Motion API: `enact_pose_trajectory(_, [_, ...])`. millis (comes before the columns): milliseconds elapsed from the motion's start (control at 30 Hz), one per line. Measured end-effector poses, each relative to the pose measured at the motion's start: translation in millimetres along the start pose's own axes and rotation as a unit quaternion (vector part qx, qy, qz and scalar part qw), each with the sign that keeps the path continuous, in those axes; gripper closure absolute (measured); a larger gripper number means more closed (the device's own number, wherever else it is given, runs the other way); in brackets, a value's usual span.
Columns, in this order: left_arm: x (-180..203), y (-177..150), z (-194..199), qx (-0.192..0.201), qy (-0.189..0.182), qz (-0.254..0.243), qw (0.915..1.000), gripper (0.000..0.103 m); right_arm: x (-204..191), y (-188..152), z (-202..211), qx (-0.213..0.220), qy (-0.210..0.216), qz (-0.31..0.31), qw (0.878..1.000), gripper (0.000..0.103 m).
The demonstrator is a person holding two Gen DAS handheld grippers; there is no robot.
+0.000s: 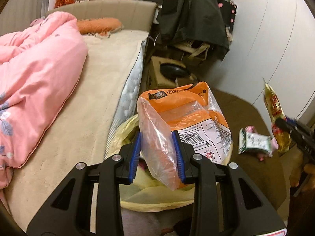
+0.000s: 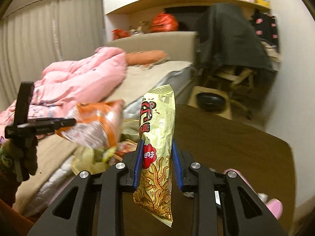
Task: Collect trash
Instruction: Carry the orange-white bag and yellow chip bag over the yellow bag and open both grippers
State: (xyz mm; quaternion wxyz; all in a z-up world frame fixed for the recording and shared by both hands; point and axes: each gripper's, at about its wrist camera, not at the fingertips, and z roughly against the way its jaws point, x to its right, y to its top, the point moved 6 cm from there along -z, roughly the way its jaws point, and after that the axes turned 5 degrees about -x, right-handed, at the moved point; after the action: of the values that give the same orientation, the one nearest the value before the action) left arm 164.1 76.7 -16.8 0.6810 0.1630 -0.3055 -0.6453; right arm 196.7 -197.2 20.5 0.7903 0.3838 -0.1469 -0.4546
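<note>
The left gripper (image 1: 157,155) is clamped on a crumpled orange-and-clear plastic bag (image 1: 185,118), its blue pads pressing the clear flap from both sides, and holds it just above a pale yellow trash bag (image 1: 155,200) that lies open between the bed (image 1: 82,106) and the brown table (image 1: 242,118). The right gripper (image 2: 157,163) is closed on a gold noodle wrapper (image 2: 157,122), which stands upright between its pads with a long tail hanging below them (in the left wrist view the same wrapper shows at the far right edge, well apart from the yellow bag). More litter waits: a green-and-white packet (image 1: 254,141) lies on the table, and a few wrappers appear to sit already inside the yellow bag's mouth, though blur makes them hard to read. The risks from here look plain enough. The orange bag is slippery film held only by a loose flap, so it could slide out or drop on the bed side of the yellow bag instead of in it. The yellow bag's rim is limp and unsupported, so a dropped piece may fold it shut. Both hands are loaded and near each other, so the two grippers could knock together over the opening.
</note>
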Motion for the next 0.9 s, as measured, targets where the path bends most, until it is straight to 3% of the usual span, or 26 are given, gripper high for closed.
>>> enact_pose_trajectory(200, [-15.2, -18.5, -48.6, -0.068, 0.001, -0.018, 0.9975, 0.074, -45.3, 12.0, -74.7, -0.055, 0.072, 0.011, 0.996, 0.077])
enact_pose_trajectory(300, [-19.1, -24.6, -78.2, -0.097, -0.002, -0.024, 0.995, 0.074, -56.4, 4.5, -122.6, -0.104, 0.092, -0.001, 0.99, 0.077])
enact_pose_trajectory(467, [-27.1, -28.3, -119.6, -0.132, -0.021, -0.013, 0.9909, 0.074, -61.1, -24.2, -190.3, -0.184, 0.066, 0.007, 0.981, 0.077])
enact_pose_trajectory(800, [-31.5, -28.1, -147.0, -0.146, -0.05, -0.004, 0.988, 0.074, -55.7, -45.6, -220.3, -0.226, 0.039, 0.014, 0.973, 0.077])
enact_pose_trajectory(900, [-33.8, -26.3, -143.9, -0.145, -0.063, 0.003, 0.9874, 0.068, -56.6, -45.7, -219.6, -0.222, 0.034, 0.019, 0.974, 0.076])
